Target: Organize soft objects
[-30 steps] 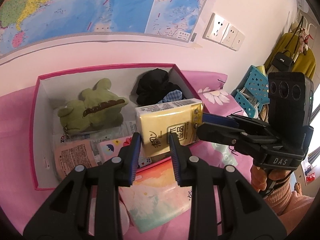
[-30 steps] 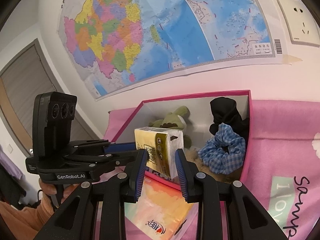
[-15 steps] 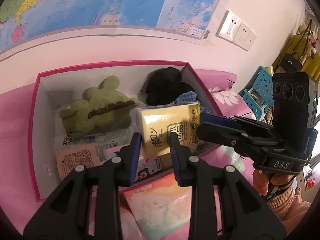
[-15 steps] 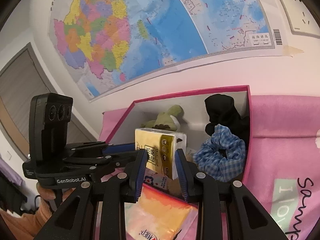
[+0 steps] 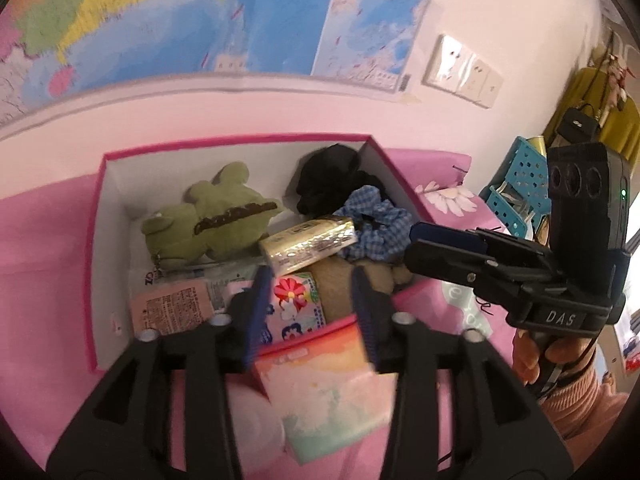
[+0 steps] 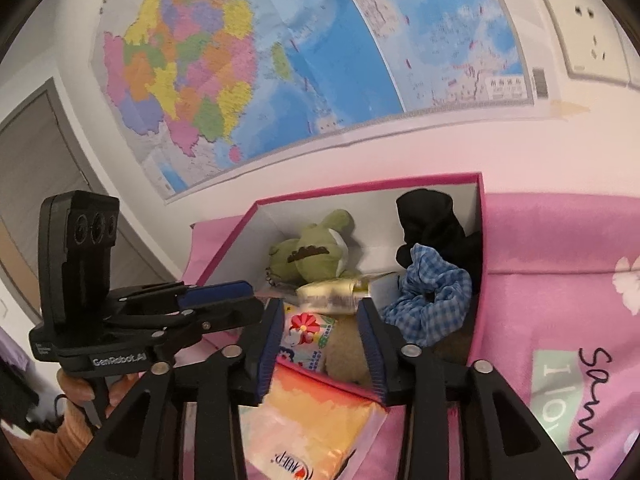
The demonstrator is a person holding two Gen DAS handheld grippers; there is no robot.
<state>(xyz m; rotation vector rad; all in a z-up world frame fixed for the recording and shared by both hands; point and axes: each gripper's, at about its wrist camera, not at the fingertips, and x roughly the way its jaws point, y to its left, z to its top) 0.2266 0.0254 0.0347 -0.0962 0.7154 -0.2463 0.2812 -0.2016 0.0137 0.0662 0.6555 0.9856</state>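
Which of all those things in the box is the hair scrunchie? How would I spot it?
Find the pink-rimmed box on the pink cloth below the wall map. Look in its right end, just in front of the black fabric bundle. The scrunchie is the ruffled ring of blue-and-white checked cloth, the only checked item there.

Black right gripper (image 5: 416,236) marked "DAS", blue-padded jaws, silver screws; peach ribbed sleeve (image 5: 576,408).

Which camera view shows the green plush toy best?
The left wrist view: the green plush toy lies fully visible in the pink box, seen from above. The right wrist view shows it smaller and lower, its base hidden by the tissue pack.
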